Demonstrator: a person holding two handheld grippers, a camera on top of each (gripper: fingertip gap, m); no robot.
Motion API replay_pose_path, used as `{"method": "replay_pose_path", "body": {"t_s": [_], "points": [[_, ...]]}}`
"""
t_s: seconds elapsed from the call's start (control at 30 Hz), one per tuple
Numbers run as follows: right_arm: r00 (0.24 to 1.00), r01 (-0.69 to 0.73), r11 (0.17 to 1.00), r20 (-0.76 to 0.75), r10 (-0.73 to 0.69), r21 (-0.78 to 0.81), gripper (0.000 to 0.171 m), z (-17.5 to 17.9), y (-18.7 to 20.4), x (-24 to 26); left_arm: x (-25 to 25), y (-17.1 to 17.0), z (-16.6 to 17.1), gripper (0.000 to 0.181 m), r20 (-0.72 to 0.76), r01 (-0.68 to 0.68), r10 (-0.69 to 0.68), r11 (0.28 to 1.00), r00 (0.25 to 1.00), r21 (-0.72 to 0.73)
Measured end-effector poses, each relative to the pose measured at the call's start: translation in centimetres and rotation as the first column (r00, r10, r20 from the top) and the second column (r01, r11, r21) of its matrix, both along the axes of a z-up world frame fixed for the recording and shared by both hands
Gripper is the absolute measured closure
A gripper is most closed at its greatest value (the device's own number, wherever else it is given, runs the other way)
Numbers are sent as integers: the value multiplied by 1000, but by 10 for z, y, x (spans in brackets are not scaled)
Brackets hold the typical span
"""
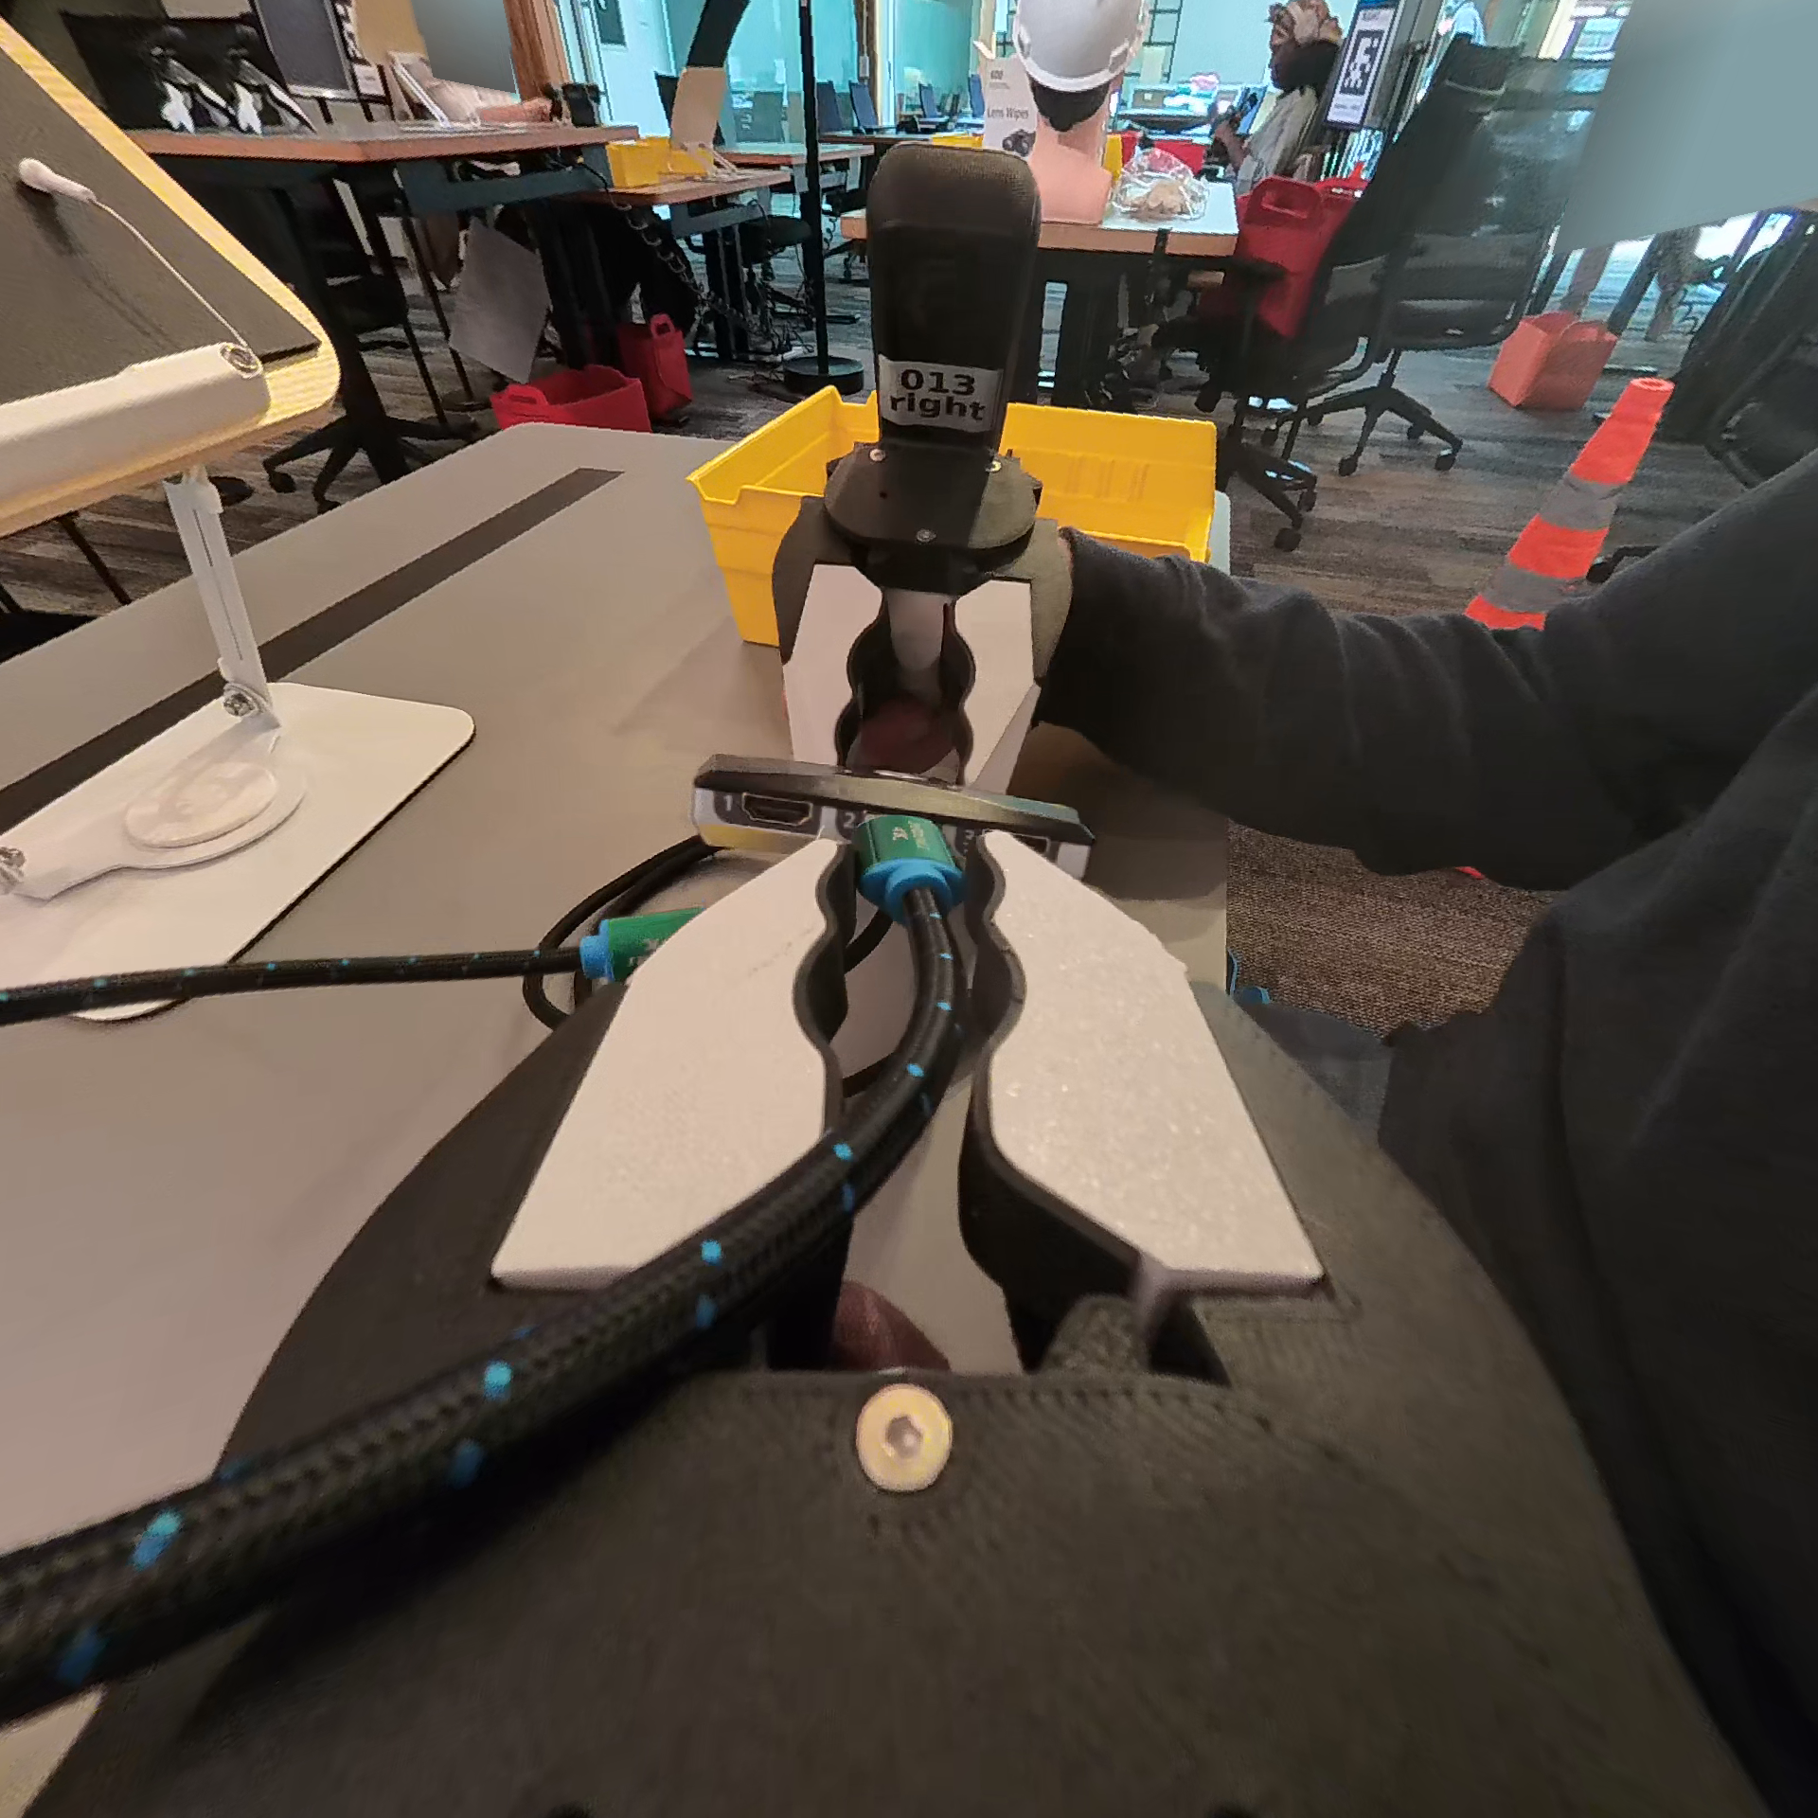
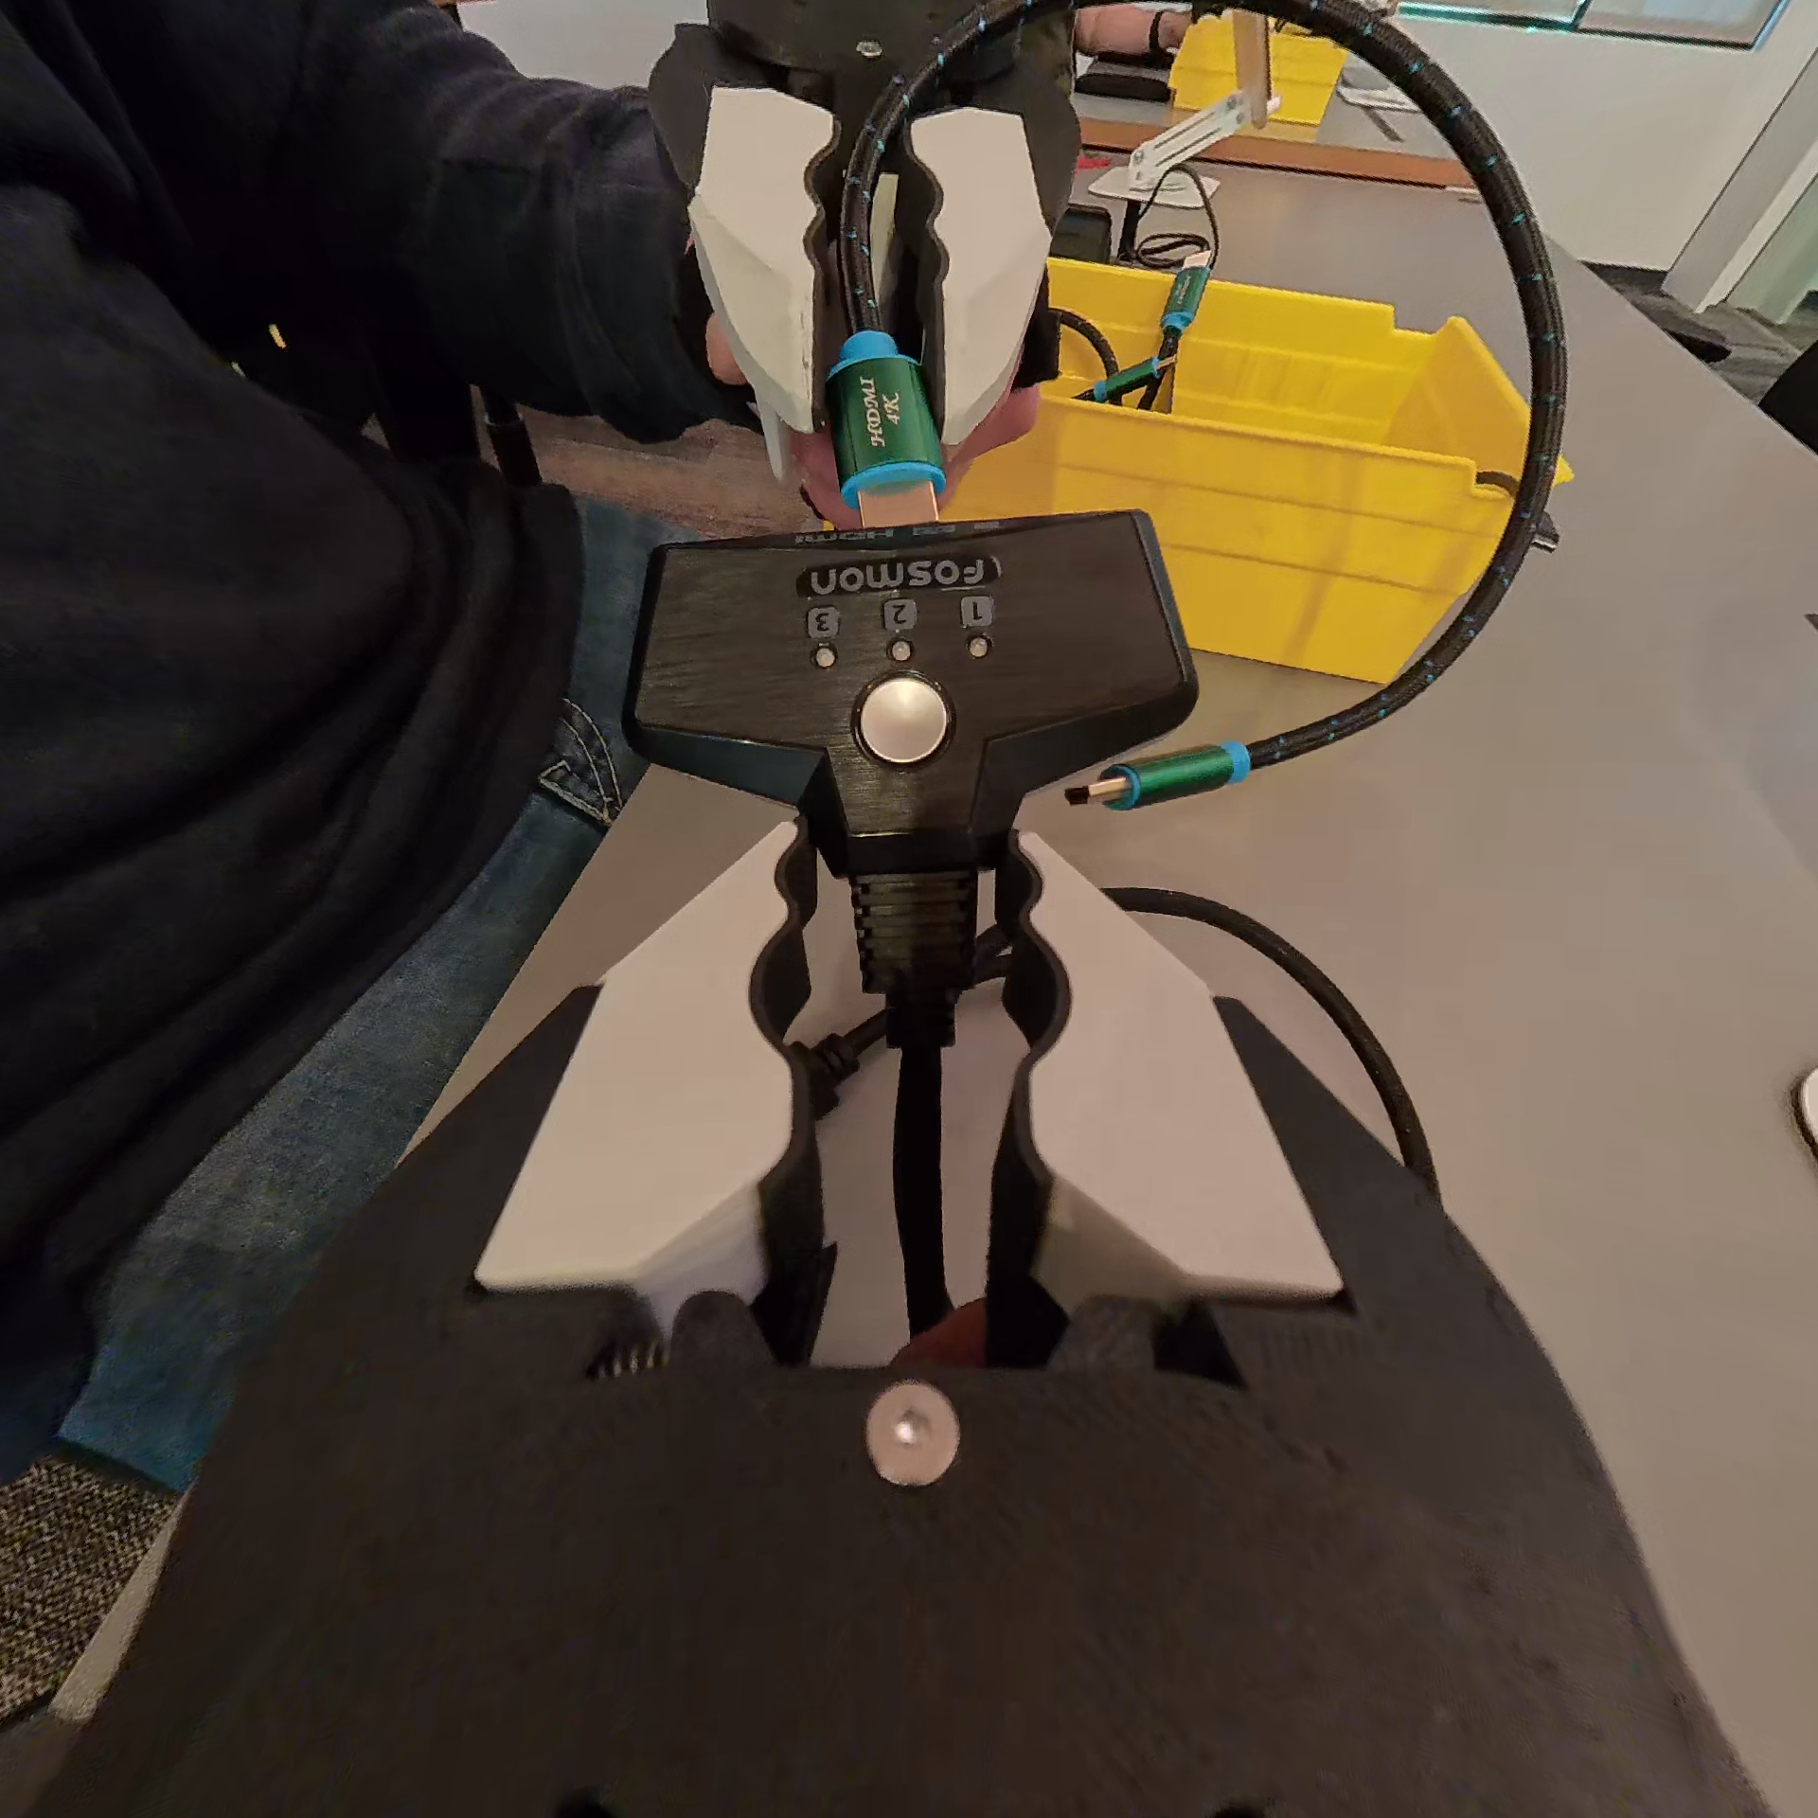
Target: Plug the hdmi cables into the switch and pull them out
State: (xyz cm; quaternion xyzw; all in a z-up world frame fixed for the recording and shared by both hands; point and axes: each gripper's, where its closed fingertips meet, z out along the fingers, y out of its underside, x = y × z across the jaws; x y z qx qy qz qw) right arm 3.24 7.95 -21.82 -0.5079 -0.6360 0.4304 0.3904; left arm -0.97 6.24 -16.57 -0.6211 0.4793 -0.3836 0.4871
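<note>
Our left hand-held gripper is closed on the green plug, its tip in the middle port of the switch. Our right hand-held gripper clamps the switch's neck above the tabletop. A loose plug hangs nearby.

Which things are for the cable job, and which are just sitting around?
For the job:
HDMI switch
green HDMI plug, in the left hand-held gripper
right hand-held gripper, holding the switch
spare plug on the table

Just lying about:
yellow bin
white stand
orange cone
</note>
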Motion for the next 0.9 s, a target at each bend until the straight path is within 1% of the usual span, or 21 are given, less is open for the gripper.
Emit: {"method": "replay_pose_path", "body": {"t_s": [0.33,0.43,0.57,0.67,0.77,0.9], "points": [[998,-57,998,6,57,-26,136,-1,-10,1,1,-10,-2,160,-24,62,-62,998,998,5],[997,-69,997,27,70,-18,136,-3,-12,2,2,-13,-4,161,-36,78,-77,997,996,3],[996,-70,998,55,69,2,137,-5,-12,4,2,-14,-7,160,-47,82,-83,997,995,-3],[996,-78,997,49,78,-4,136,-5,-14,5,4,-14,-8,161,-52,74,-76,996,996,-43],[995,-76,997,58,76,-2,136,-8,-14,7,9,-15,-12,161,-111,64,-65,998,992,-13],[996,-61,998,72,60,9,136,-10,-13,6,6,-13,-14,160,-92,61,-63,998,994,-27]]}}
